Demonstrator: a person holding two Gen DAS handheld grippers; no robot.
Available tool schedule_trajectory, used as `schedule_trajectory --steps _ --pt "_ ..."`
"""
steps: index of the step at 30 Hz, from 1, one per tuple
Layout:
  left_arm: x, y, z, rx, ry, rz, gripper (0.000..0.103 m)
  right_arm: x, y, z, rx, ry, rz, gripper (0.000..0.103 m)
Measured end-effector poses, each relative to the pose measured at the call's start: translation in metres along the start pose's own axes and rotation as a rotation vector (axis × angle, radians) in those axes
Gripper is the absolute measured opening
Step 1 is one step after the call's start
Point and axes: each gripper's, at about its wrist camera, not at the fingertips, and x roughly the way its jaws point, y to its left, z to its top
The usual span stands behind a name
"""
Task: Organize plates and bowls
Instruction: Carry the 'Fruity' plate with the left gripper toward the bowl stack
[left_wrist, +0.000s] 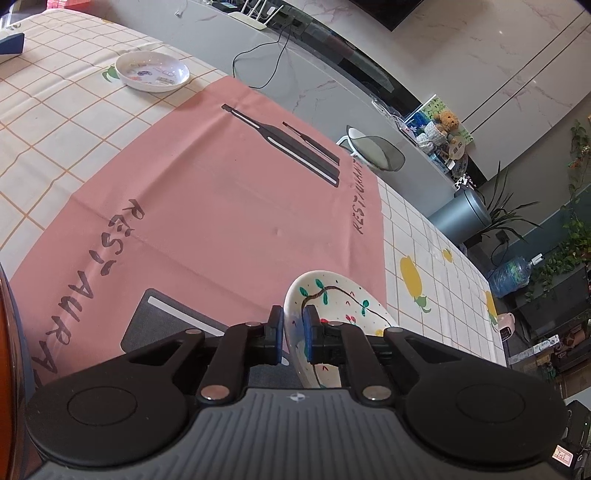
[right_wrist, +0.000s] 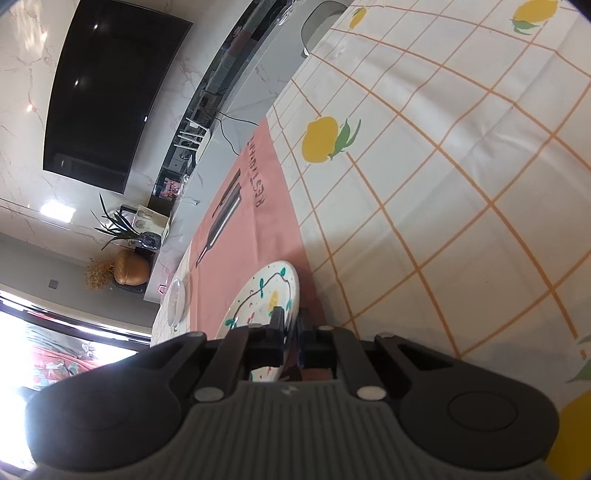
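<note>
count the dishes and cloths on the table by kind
painted plates: 1, pinched by both the left gripper and the right gripper
white dishes: 1
pink cloths: 1
checked cloths: 1
total: 4

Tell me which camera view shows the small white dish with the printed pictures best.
The left wrist view shows the small white dish best: its whole rim and printed inside are visible, resting on the checked tablecloth beyond the pink mat. The right wrist view shows it only edge-on and small, so its pictures cannot be seen.
</note>
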Motion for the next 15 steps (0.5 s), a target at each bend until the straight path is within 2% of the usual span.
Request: schedule_trajectory --steps 7,15 --pt "-0.031 -0.012 -0.011 0.059 -0.005 -0.032 0.012 -0.029 0.004 -0.009 0.000 -0.015 0.033 0.004" --pt "-0.063 -0.005 -0.029 0.102 0.030 -0.066 0.012 -0.063 0.004 -0.039 -0.003 -0.010 0.049 0.004"
